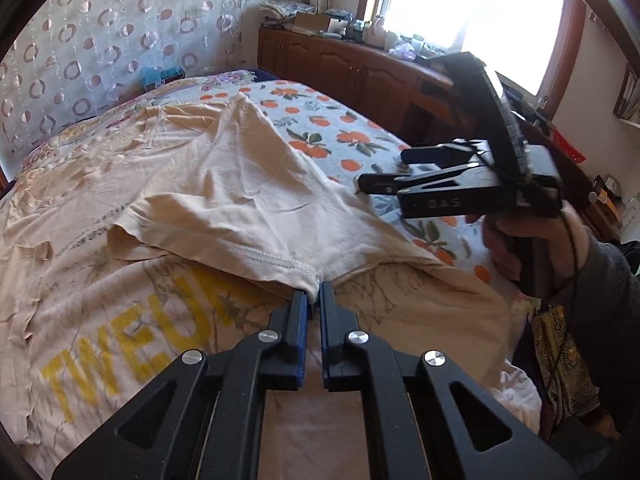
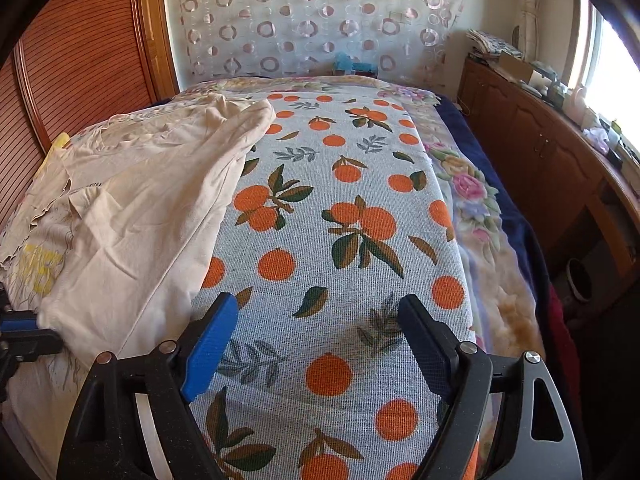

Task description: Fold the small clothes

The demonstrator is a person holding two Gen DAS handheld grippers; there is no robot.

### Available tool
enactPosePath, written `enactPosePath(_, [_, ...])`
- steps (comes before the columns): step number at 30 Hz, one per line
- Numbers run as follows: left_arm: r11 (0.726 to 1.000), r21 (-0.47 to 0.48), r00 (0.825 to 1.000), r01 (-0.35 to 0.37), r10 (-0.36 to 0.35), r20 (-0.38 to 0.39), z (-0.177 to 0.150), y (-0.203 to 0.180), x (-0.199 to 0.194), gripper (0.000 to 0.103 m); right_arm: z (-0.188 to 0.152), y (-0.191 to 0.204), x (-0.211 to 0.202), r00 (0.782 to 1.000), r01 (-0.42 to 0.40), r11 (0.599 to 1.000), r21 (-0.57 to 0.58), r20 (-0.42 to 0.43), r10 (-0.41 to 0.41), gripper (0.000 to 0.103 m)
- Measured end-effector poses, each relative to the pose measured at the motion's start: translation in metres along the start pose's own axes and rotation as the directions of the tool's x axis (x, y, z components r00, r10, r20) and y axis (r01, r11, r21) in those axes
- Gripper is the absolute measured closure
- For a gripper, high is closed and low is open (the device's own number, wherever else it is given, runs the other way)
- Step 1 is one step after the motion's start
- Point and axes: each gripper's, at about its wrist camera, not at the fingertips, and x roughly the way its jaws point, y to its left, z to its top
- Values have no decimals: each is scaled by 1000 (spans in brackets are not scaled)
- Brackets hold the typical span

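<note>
A cream T-shirt [image 1: 224, 184] with yellow letters lies on the bed, one side folded over onto itself. My left gripper [image 1: 314, 294] is shut on the hem of the folded part and holds it just above the shirt. The shirt also shows in the right wrist view [image 2: 152, 208] at the left, with the left gripper's blue pad [image 2: 18, 326] pinching its edge. My right gripper [image 2: 320, 320] is open and empty above the orange-print cover, to the right of the shirt. It shows side-on in the left wrist view [image 1: 384, 172].
The bed carries an orange-print cover [image 2: 344, 208] over a floral blanket [image 2: 472, 200]. A wooden cabinet [image 1: 352, 68] with clutter runs under the window on the right. A wooden headboard [image 2: 72, 80] stands at the left. A circle-patterned curtain [image 2: 320, 20] hangs behind.
</note>
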Motion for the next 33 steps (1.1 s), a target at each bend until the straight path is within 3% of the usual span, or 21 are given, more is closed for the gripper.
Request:
enactPosePath(3, [1000,-7,1000,15,-14,16,-5,-3,-20,96,0,0,0,1000,0,1000,0,0,0,19])
enactPosePath(10, [999,-17,999,-41,41,18,-9,4,-34,93,0,0,0,1000,0,1000,0,0,0,18])
enactPosePath(13, [997,-28,997,-68,69,29,-9,10,-37,62,0,0,0,1000,0,1000,0,0,0,18])
enactPosePath(15, [997,-30,997,-71,72,40,-8,13,-39,51,0,0,0,1000,0,1000,0,0,0,18])
enactPosePath(17, [995,-40,994,-97,98,43,-9,18,-40,24,0,0,0,1000,0,1000,0,0,0,18])
enactPosePath(24, [985,-78,986,-151,156,59,-11,36,-42,23,0,0,0,1000,0,1000,0,-1,0,18])
enactPosePath(33, [984,-113,988,-134,141,55,-18,55,-49,23,0,0,0,1000,3,1000,-1,-1,-3,18])
